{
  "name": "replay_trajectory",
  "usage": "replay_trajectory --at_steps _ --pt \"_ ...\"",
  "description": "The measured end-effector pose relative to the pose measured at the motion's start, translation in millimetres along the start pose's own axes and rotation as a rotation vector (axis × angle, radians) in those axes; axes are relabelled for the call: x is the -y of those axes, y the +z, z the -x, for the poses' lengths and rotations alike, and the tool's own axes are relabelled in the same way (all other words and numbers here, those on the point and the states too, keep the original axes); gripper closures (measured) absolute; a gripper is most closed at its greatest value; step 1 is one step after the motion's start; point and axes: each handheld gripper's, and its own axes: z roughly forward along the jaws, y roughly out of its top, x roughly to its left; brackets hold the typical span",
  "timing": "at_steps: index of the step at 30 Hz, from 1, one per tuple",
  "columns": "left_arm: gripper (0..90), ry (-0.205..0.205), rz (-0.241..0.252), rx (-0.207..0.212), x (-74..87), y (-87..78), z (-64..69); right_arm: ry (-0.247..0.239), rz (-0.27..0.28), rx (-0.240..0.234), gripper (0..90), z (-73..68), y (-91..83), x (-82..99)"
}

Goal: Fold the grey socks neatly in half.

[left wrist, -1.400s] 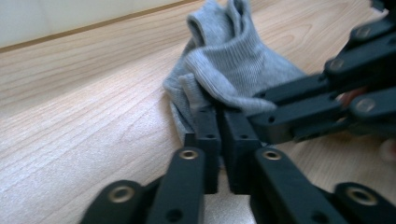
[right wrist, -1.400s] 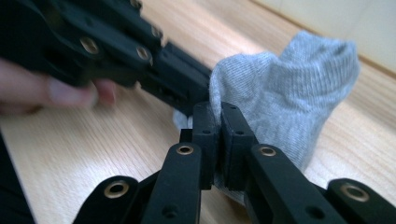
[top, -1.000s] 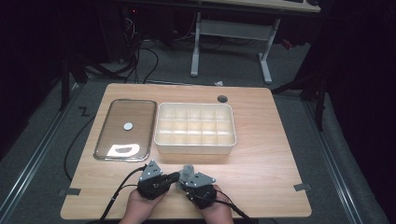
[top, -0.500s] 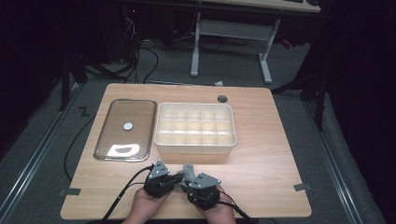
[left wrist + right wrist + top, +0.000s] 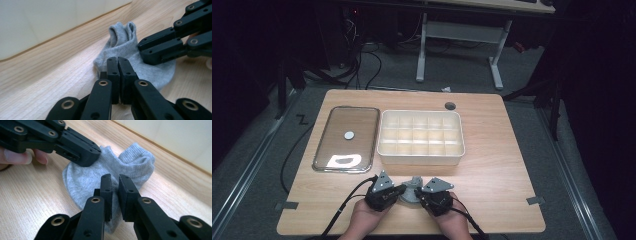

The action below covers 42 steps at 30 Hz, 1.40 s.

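A small grey sock lies bunched on the wooden table near its front edge, cuff standing up. My left gripper comes at it from the left. Its jaws are pressed together on the sock's near edge. My right gripper comes from the right. Its jaws have just been closing to a narrow gap with a fold of the sock between them. Each gripper view also shows the other gripper's tip on the sock, the right one and the left one.
A white compartment box stands just beyond the sock, mid-table. A clear rectangular lid with a white round spot lies to its left. A cable hole sits at the table's far edge. Bare wood lies to the right.
Both hands have edged slightly to the right along the front edge, the right one most recently. The sock stays between the two gripper tips.
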Motion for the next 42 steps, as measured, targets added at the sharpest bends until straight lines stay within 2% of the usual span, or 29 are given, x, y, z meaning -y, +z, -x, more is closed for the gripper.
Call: replay_trajectory --at_steps 5,10,12,16,19,22,25,28,30,32,36,42 --pt "85.7 -0.01 0.014 -0.018 -2.3 -4.2 1.0 0.01 -0.003 -0.002 82.4 1.4 1.0 -0.2" --pt "77.4 -0.01 0.076 0.018 -13.6 -12.0 18.4 0.008 -0.002 -0.001 82.4 1.1 1.1 0.5" --pt "75.3 -0.03 0.083 0.027 -14.9 -9.9 22.4 0.012 -0.001 -0.003 82.4 1.3 1.0 0.8" --pt "73.3 -0.021 0.022 0.001 -9.2 -0.2 22.2 0.012 -0.001 -0.002 82.4 1.5 1.1 0.9" --pt "71.7 0.012 -0.015 -0.034 -3.6 2.9 21.8 0.011 -0.001 -0.004 82.2 1.3 1.0 0.9" --pt "70.8 0.048 -0.01 -0.063 0.3 4.9 25.8 0.02 -0.008 -0.007 79.7 1.4 0.7 -0.1" --pt "70.6 0.061 -0.014 -0.072 0.1 5.3 27.1 0.017 -0.023 0.005 70.0 -1.3 -3.2 -3.8" --pt "70.2 0.053 -0.012 -0.068 0.2 5.2 26.4 0.037 -0.006 -0.005 63.5 -3.2 -12.1 -5.9" --pt "69.3 0.047 -0.013 -0.062 0.2 5.0 25.2 0.053 0.0 0.005 58.5 -3.8 -17.7 -5.7" --pt "68.6 0.041 -0.012 -0.056 0.1 4.9 24.6 0.07 -0.02 0.021 53.7 -3.1 -20.3 -4.5" --pt "67.7 0.033 -0.01 -0.048 0.1 4.9 23.6 0.13 -0.032 0.06 55.6 -2.2 -19.5 -0.8" --pt "67.3 0.029 -0.012 -0.039 0.0 4.5 22.5 0.174 -0.042 0.044 55.0 1.2 -11.0 -3.2"
